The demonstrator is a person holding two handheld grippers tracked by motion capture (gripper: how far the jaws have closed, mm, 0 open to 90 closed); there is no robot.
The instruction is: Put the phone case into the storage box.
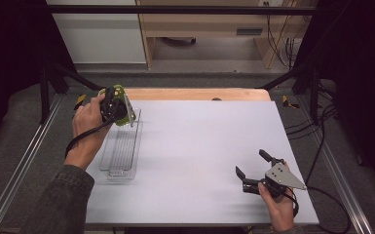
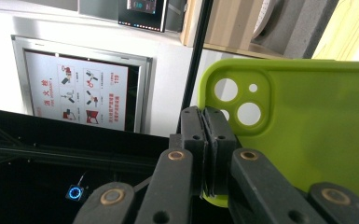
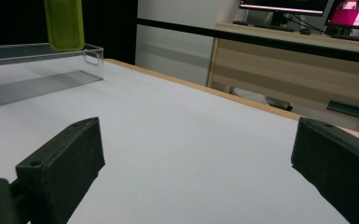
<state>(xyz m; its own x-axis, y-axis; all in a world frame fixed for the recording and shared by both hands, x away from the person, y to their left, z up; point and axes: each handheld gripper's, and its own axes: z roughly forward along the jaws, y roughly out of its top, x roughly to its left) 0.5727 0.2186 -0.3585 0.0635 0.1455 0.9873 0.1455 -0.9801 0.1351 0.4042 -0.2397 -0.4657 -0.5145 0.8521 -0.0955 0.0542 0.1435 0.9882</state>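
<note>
1. My left hand (image 1: 90, 119) holds the left gripper (image 1: 118, 111) at the far left part of the desk (image 1: 199, 146). Its fingers (image 2: 193, 140) are pressed together on an edge of a lime-green phone case (image 2: 307, 126).
2. In the left gripper view the case spreads out to the right of my fingers, its camera cut-outs just beside the fingertips.
3. The case hangs above the far end of a clear plastic tray (image 1: 121, 151), which lies on the desk beneath my left fingers and runs back toward my forearm.
4. The white desk between my two grippers is bare.
5. My right hand (image 1: 277, 204) holds the right gripper (image 1: 253, 163) near the front right corner of the desk. Its fingers (image 3: 60, 168) stand wide apart with nothing between them, low over the desk.
6. Seen from my right fingers, the case (image 3: 64, 23) and the tray (image 3: 37, 58) sit well ahead and to the left.
</note>
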